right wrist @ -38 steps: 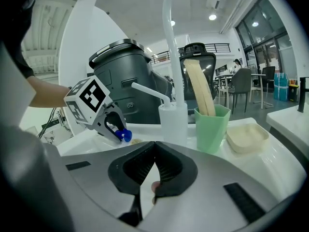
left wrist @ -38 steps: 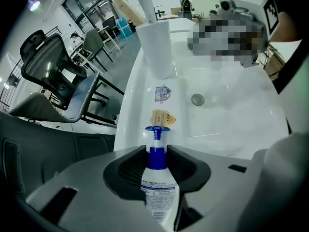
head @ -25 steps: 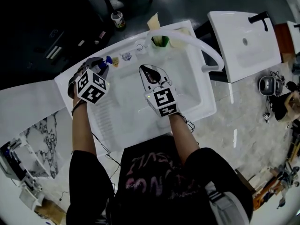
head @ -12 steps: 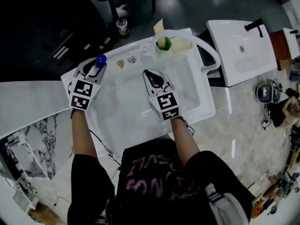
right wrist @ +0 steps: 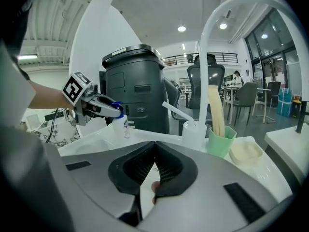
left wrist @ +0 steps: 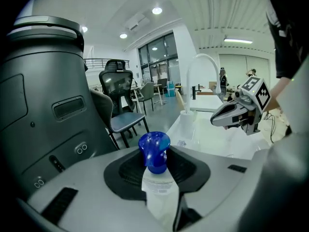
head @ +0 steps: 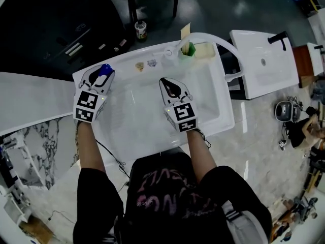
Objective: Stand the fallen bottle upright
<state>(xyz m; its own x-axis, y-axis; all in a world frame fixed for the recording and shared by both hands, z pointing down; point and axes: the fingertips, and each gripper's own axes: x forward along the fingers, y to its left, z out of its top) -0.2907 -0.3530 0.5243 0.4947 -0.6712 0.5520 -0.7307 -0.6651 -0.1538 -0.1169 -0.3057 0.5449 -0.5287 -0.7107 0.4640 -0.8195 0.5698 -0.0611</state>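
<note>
A clear bottle (left wrist: 159,192) with a blue cap (left wrist: 154,151) stands upright between the jaws of my left gripper (left wrist: 157,166), which is shut on its neck and shoulder. In the head view the blue cap (head: 105,68) shows at the tip of the left gripper (head: 99,78), over the back left corner of the white sink (head: 223,105). From the right gripper view the bottle (right wrist: 124,124) hangs upright just over the sink's rim. My right gripper (head: 170,83) hovers over the basin with its jaws together and nothing held (right wrist: 154,151).
A white arched faucet (head: 218,42) and a green cup (head: 189,49) stand at the sink's back right, with a soap dish (right wrist: 246,152) beside them. A dark grey bin (left wrist: 38,95) stands close behind the bottle. A second white basin (head: 264,60) lies to the right.
The left gripper has risen and rolled, bringing the bottle from a tilt to upright at the sink's back left corner. The right gripper drifted slightly over the basin.
</note>
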